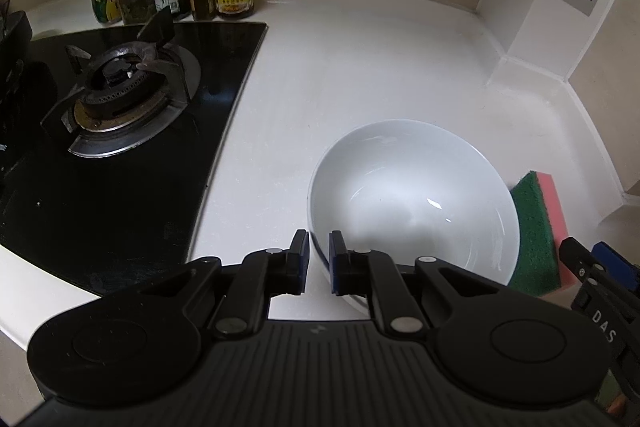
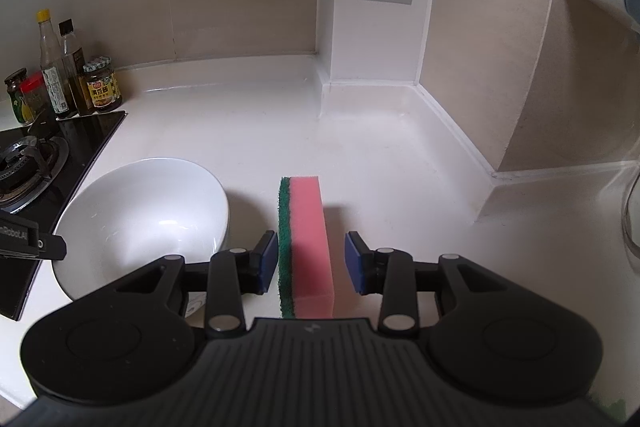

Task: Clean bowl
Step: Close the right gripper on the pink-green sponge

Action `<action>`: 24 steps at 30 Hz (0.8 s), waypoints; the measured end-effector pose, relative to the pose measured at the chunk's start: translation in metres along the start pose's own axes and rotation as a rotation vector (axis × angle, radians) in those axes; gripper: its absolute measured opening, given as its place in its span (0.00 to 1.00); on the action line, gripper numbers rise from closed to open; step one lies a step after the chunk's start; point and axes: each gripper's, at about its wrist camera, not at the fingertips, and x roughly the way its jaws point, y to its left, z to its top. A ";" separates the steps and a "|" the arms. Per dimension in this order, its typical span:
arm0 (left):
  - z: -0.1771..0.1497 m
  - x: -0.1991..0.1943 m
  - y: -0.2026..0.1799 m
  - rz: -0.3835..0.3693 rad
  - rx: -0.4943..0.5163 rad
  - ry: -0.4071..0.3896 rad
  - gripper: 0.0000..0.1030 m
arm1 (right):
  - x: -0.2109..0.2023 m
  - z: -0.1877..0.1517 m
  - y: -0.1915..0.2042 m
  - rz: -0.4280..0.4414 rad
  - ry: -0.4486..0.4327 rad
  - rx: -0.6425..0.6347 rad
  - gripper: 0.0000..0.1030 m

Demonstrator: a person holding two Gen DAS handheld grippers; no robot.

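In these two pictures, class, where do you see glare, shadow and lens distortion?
Left wrist view: small bright glints inside the bowl; the hob edge bows from fisheye distortion; corners are vignetted black. Right wrist view: the sponge casts a shadow to its right on the counter; the wall edges curve.

Left gripper [image 1: 318, 263]: low over the counter, jaws narrowly parted, one blue pad either side of the bowl [image 1: 416, 203] rim; contact cannot be told. Right gripper [image 2: 311, 261]: level, pointing forward, jaws apart astride the sponge [image 2: 310, 247], a gap at the right pad.
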 end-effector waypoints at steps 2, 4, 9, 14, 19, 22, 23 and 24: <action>0.001 0.004 0.001 0.001 -0.013 0.007 0.11 | 0.002 0.000 -0.002 0.003 0.005 0.005 0.31; 0.004 0.008 0.002 -0.001 -0.027 0.017 0.11 | 0.004 -0.001 -0.003 0.018 0.012 0.011 0.31; 0.009 0.019 0.005 -0.013 -0.066 0.044 0.09 | 0.004 -0.004 -0.004 0.062 0.032 0.011 0.31; 0.014 0.023 0.005 -0.005 -0.095 0.058 0.06 | -0.002 -0.008 -0.008 0.080 0.049 0.006 0.31; 0.016 0.024 0.003 0.007 -0.092 0.060 0.05 | 0.007 -0.017 -0.007 0.069 0.077 0.004 0.31; 0.016 0.024 0.003 0.011 -0.088 0.058 0.05 | 0.017 -0.023 -0.005 0.060 0.087 0.001 0.31; 0.016 0.024 0.003 0.012 -0.086 0.058 0.05 | 0.020 -0.024 -0.004 0.058 0.086 -0.002 0.31; 0.016 0.024 0.002 0.013 -0.085 0.057 0.05 | 0.023 -0.026 -0.004 0.055 0.083 -0.006 0.31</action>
